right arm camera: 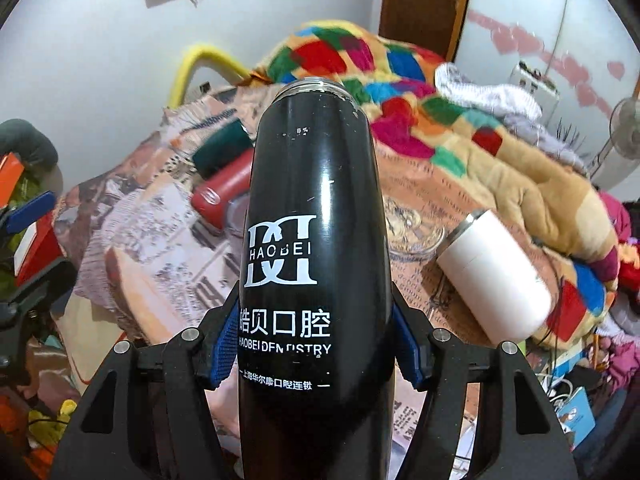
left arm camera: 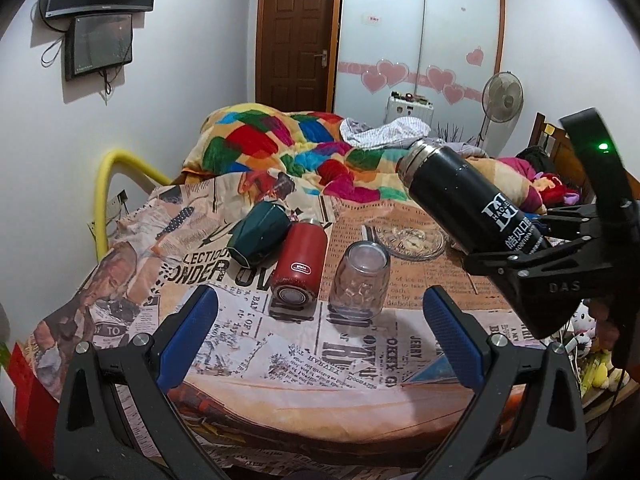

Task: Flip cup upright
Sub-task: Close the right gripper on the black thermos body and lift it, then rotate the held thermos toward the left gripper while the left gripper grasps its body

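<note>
My right gripper (right arm camera: 316, 344) is shut on a black flask (right arm camera: 312, 216) with white HAOBEI lettering, its blue pads clamping the lower body. In the left wrist view the black flask (left arm camera: 468, 196) hangs tilted above the table's right side, mouth pointing up-left, held by the right gripper (left arm camera: 536, 252). My left gripper (left arm camera: 320, 320) is open and empty, low over the table's front edge. Just beyond it stand a clear glass (left arm camera: 360, 280), mouth down, and a red flask (left arm camera: 298, 266) lying on its side. A dark green cup (left arm camera: 258, 234) lies tipped behind the red flask.
A newspaper-print cloth (left arm camera: 280, 352) covers the table. A glass dish (left arm camera: 412, 240) sits at the back. A white cup (right arm camera: 496, 272) lies on its side at the right. A colourful blanket (left arm camera: 280, 140) is heaped on the bed behind.
</note>
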`<state>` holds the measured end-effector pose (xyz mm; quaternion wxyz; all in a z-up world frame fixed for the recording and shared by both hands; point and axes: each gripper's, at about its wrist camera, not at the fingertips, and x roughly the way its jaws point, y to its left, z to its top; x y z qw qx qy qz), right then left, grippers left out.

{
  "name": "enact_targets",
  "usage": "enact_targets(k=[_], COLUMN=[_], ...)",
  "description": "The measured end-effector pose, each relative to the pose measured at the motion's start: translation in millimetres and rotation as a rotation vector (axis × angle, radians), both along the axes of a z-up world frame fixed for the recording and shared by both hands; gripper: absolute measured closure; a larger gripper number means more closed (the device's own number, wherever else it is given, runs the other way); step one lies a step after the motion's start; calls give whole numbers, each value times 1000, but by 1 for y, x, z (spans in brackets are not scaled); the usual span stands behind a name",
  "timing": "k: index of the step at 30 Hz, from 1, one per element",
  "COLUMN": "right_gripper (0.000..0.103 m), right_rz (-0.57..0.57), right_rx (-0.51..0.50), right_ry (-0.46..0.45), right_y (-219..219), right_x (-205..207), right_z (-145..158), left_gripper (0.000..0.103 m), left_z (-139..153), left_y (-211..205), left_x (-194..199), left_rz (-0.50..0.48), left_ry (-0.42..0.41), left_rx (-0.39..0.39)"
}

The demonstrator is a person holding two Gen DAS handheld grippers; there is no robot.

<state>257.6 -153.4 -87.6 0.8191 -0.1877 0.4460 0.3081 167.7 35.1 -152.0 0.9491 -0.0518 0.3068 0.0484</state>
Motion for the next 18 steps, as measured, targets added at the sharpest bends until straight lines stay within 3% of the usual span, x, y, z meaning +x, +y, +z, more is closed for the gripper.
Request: enact_targets(k=[8, 18], right_gripper=[41, 41], right_rz=[72, 200], right_rx=[31, -2], right_ry=[-9, 44], right_y=[7, 27], right_x=[-29, -49], right_z=[5, -31], left_gripper=[0, 0], left_z=[9, 5], left_y=[6, 18], left_x=[-13, -15], left_rz=[23, 48], left_ry=[-19, -7], left_rx=[-7, -13])
